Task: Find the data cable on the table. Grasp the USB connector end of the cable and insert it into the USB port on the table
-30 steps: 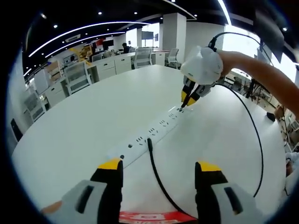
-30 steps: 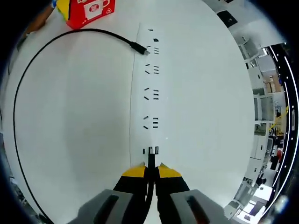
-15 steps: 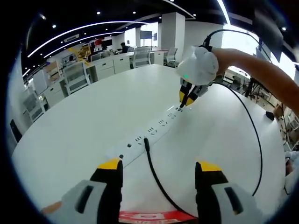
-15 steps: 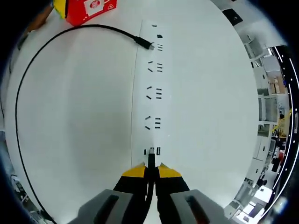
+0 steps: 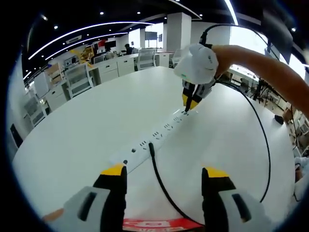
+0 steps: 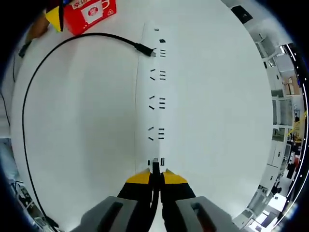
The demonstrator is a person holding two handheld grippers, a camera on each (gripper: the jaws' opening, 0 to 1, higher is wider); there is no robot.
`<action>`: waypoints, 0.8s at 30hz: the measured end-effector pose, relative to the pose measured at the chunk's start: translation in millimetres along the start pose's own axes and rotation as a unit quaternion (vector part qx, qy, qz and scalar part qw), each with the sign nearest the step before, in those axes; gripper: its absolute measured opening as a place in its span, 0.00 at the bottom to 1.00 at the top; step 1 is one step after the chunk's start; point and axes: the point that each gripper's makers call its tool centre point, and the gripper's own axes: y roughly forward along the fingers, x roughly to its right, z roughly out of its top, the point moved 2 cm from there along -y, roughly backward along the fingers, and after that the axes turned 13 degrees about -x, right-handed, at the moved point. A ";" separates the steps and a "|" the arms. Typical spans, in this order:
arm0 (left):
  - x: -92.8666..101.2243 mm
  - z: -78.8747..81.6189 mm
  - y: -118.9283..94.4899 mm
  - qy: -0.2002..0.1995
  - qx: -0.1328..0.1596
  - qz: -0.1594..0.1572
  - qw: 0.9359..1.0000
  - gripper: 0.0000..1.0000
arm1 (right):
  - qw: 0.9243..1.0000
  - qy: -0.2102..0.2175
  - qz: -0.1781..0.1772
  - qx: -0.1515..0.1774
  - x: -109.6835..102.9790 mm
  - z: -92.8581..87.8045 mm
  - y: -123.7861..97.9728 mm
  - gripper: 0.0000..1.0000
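In the right gripper view, the right gripper [image 6: 155,175] is pinching the USB plug [image 6: 155,166] between nearly closed jaws, at 12 o'clock from the tips, touching the ports at the strip's [image 6: 155,87] near end. Whether it is seated is hard to make out. The cable [image 6: 29,111] is looping off at 9 o'clock. The left gripper [image 5: 164,170] is hovering wide open, holding nothing, over the cable's other end [image 5: 152,147] by the strip.

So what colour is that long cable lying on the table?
Black. The cable shows best in the right gripper view.
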 end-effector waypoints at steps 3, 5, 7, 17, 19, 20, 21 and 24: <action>-0.1 -0.1 0.1 0.000 0.000 0.000 1.000 0.63 | 1.000 -0.011 0.005 -0.009 0.2 1.4 0.1 0.08; -0.2 -0.2 0.2 0.000 -0.001 0.000 1.000 0.63 | 0.999 -0.018 0.019 -0.020 0.8 3.1 -0.1 0.08; -0.3 -0.2 -0.1 0.000 0.001 0.000 1.000 0.63 | 0.999 -0.025 0.032 -0.028 1.6 3.9 -0.1 0.08; -1.2 -0.9 0.4 0.000 -0.002 0.000 1.000 0.63 | 0.997 -0.045 0.048 -0.051 -3.2 9.2 -0.7 0.08; -1.4 -1.1 0.3 0.000 -0.003 0.000 1.000 0.63 | 0.996 -0.046 0.048 -0.054 -3.9 10.3 -0.9 0.08; -1.5 -1.2 0.3 0.000 -0.002 0.000 1.000 0.63 | 0.996 -0.047 0.047 -0.056 -4.7 10.6 -0.9 0.08; -1.5 -1.3 0.2 0.000 -0.003 0.000 1.000 0.63 | 0.996 -0.049 0.046 -0.056 -5.6 10.6 -1.0 0.08; -1.6 -1.6 0.3 0.000 -0.003 0.001 1.000 0.63 | 0.997 -0.045 0.044 -0.054 -8.6 13.6 2.0 0.08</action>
